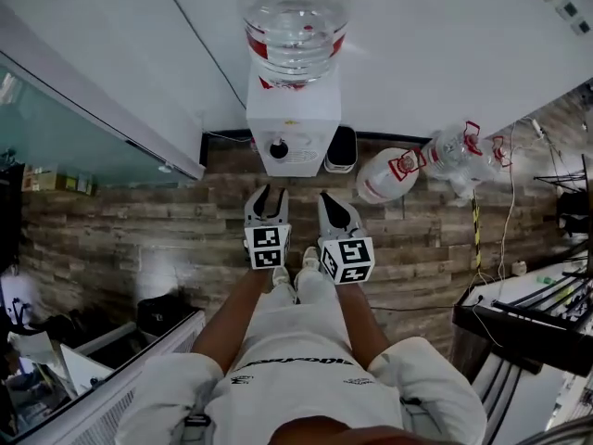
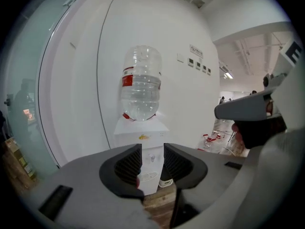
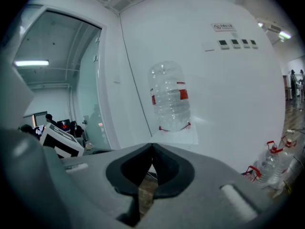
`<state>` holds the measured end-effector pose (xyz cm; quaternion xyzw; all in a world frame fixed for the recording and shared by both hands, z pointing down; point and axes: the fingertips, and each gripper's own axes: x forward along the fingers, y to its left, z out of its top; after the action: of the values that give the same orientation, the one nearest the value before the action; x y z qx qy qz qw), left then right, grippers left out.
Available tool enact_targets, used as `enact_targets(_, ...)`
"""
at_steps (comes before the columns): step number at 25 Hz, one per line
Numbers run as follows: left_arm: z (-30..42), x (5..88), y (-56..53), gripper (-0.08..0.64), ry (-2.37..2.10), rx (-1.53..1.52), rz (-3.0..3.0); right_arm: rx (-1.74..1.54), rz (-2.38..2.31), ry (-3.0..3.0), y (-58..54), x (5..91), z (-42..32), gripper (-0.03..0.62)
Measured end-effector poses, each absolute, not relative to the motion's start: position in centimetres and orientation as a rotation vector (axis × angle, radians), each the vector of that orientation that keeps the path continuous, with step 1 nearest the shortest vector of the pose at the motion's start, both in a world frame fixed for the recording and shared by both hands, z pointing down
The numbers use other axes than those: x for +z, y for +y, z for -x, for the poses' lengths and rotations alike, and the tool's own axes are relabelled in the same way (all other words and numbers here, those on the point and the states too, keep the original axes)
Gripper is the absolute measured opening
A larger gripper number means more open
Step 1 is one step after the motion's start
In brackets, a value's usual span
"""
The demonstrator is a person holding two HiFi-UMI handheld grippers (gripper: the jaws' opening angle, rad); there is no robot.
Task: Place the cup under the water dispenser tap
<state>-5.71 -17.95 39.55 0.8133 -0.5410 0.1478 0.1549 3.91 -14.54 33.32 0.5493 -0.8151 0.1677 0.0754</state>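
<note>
A white water dispenser (image 1: 293, 142) stands against the wall with a clear bottle (image 1: 295, 21) on top and a dark tap (image 1: 278, 149) on its front. I see no cup in any view. My left gripper (image 1: 267, 195) hangs in front of the dispenser, a little left of the right gripper (image 1: 332, 202). In the left gripper view the left gripper (image 2: 152, 157) has its jaws apart with nothing between them, and the dispenser (image 2: 151, 162) shows through the gap. In the right gripper view the right gripper (image 3: 152, 149) has its tips meeting, with nothing in them.
A dark bin (image 1: 341, 148) sits right of the dispenser. Spare water bottles (image 1: 435, 160) lie on the wooden floor (image 1: 139, 230) further right. A glass partition (image 1: 56, 137) runs along the left. A table with equipment (image 1: 528, 318) and cables is at the right.
</note>
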Motion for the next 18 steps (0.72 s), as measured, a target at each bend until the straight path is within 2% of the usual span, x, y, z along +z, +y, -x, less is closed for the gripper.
enact_targets(10, 5.9, 29.5, -15.0, 0.052, -1.517, 0.353, -2.422, 0.430, -1.606, -2.548, -12.1, 26.7, -2.7, 0.000)
enact_targets(18, 5.2, 25.5, -13.3, -0.002, -1.547, 0.261, -2.417, 0.395, -1.606, -2.587, -11.9, 24.4, -3.8, 0.000)
